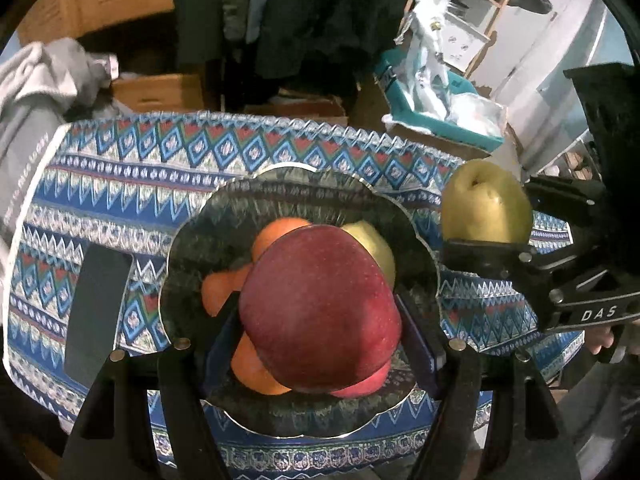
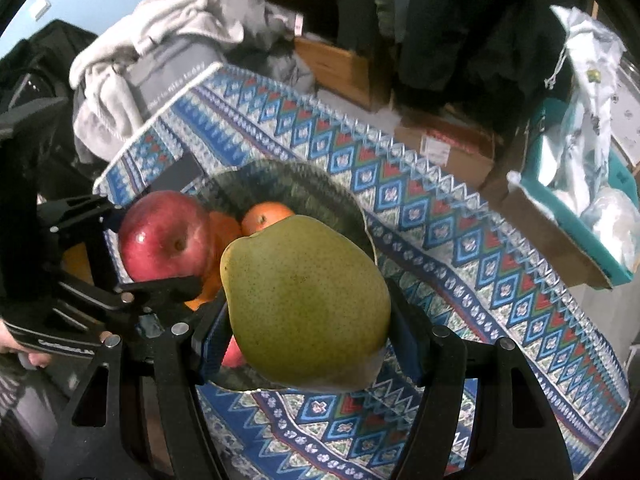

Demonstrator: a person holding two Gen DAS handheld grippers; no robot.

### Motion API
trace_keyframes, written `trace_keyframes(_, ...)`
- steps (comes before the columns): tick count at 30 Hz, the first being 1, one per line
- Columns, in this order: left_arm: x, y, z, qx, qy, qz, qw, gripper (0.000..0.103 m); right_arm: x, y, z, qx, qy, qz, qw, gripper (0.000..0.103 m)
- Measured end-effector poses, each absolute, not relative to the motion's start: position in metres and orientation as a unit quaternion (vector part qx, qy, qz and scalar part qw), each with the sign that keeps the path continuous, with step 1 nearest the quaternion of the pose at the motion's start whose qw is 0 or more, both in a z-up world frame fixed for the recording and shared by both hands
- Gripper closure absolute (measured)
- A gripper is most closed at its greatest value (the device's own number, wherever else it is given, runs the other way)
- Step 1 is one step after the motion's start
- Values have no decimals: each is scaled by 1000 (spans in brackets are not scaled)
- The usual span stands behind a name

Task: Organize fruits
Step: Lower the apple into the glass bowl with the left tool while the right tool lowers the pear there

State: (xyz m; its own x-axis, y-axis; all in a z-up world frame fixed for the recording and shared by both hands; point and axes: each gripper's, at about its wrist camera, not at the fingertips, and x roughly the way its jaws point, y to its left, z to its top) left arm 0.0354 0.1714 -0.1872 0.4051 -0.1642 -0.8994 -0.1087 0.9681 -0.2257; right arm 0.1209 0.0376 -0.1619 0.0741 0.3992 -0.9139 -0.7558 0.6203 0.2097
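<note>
Dark green scalloped plate: landmark, set on a blue patterned tablecloth.

Left gripper: above the plate's centre, jaws clamped on a red apple at its sides.

Right gripper: over the plate's near-right rim, jaws closed on a green pear.

On the plate, under the apple: oranges, apparently three, though partly hidden; a yellow-green fruit, likely a second pear; a second red fruit at the near side.

Left of the plate: a dark flat rectangular object, probably a phone, lying on the cloth.
</note>
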Motion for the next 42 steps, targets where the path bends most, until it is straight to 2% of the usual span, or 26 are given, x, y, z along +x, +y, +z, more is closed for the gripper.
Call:
trace_keyframes(10,36,171,-209,-139,573,-13,808,28,111,38,-195,-173,581,399,688,34)
trace_keyframes(22,36,172,-211,-146,577,-5,803,28,112,40,-212,-155,608,394,672,33)
trace_keyframes(42,26,170,-203,-153,577,1,802,25,114,33,-162,-95,573,418,698,33)
